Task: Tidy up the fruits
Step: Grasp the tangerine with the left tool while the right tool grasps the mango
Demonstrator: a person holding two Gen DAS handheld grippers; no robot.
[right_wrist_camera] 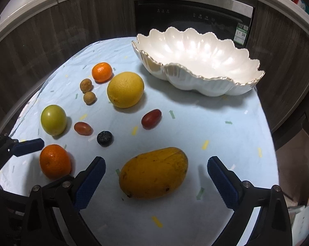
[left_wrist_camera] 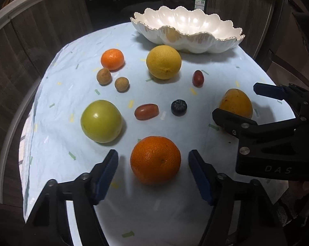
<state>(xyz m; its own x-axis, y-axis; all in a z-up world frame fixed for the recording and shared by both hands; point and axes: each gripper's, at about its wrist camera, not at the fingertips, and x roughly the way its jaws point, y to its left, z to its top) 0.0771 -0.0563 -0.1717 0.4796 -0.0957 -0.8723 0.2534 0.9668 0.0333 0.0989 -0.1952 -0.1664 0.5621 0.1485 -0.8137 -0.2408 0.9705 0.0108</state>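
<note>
So the white scalloped bowl [right_wrist_camera: 197, 65] is parked at the far right of the light blue tablecloth [right_wrist_camera: 195, 127], and nothing can be seen inside it, just glossy white. All the fruit is laid out on the cloth instead.

The left gripper [left_wrist_camera: 153, 171] is held wide open with the big orange [left_wrist_camera: 155, 160] framed between its blue pads; gaps are visible on both sides, so nothing is gripped. The right gripper [right_wrist_camera: 156, 177] is spread wide too, with the mango [right_wrist_camera: 153, 173] sitting between its fingers, untouched as far as can be seen.

The rest is scattered farther back: a green apple [left_wrist_camera: 101, 121] at the left, a small tomato [left_wrist_camera: 146, 111] and a dark round fruit [left_wrist_camera: 179, 107] in the middle, another reddish tomato [left_wrist_camera: 198, 78] to the right, and a yellow citrus [left_wrist_camera: 163, 62] just in front of the bowl. A small mandarin [left_wrist_camera: 112, 59] is set at the far left, with two little brown fruits [left_wrist_camera: 111, 80] right beside it.

A dark oven front [right_wrist_camera: 193, 20] is seen behind the table.
</note>
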